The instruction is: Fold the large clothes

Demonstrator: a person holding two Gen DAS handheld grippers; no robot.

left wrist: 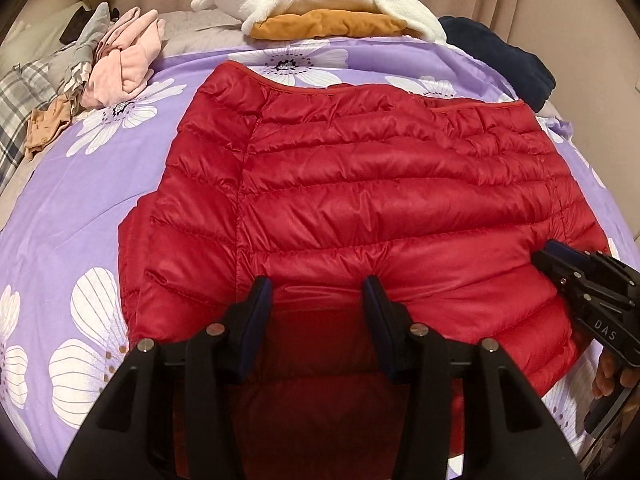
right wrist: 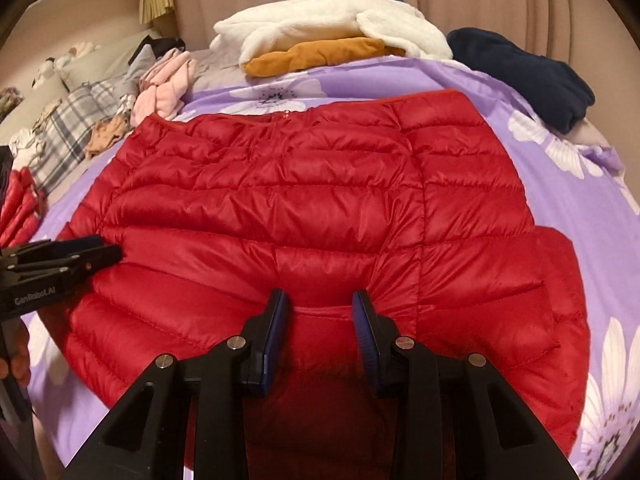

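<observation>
A red quilted puffer jacket (left wrist: 360, 184) (right wrist: 280, 200) lies spread flat on a purple bedspread with white flowers (left wrist: 80, 208) (right wrist: 580, 208). My left gripper (left wrist: 318, 284) is shut on the jacket's near edge, and the fabric puckers between its blue pads. Further right along the same edge, my right gripper (right wrist: 320, 296) pinches a fold of the jacket in the same way. Each gripper also shows side-on in the other's view, the right gripper (left wrist: 550, 252) at the jacket's right side and the left gripper (right wrist: 116, 254) at its left side. The edge under both grippers is raised and in shadow.
At the bed's far side lies a white fleece on an orange garment (left wrist: 320, 0) (right wrist: 332, 36), with a navy garment (left wrist: 500, 60) (right wrist: 528, 72) to the right. Pink clothes (left wrist: 124, 64) and plaid fabric (right wrist: 72, 132) are piled far left. A person's hand (left wrist: 608, 372) holds the right gripper.
</observation>
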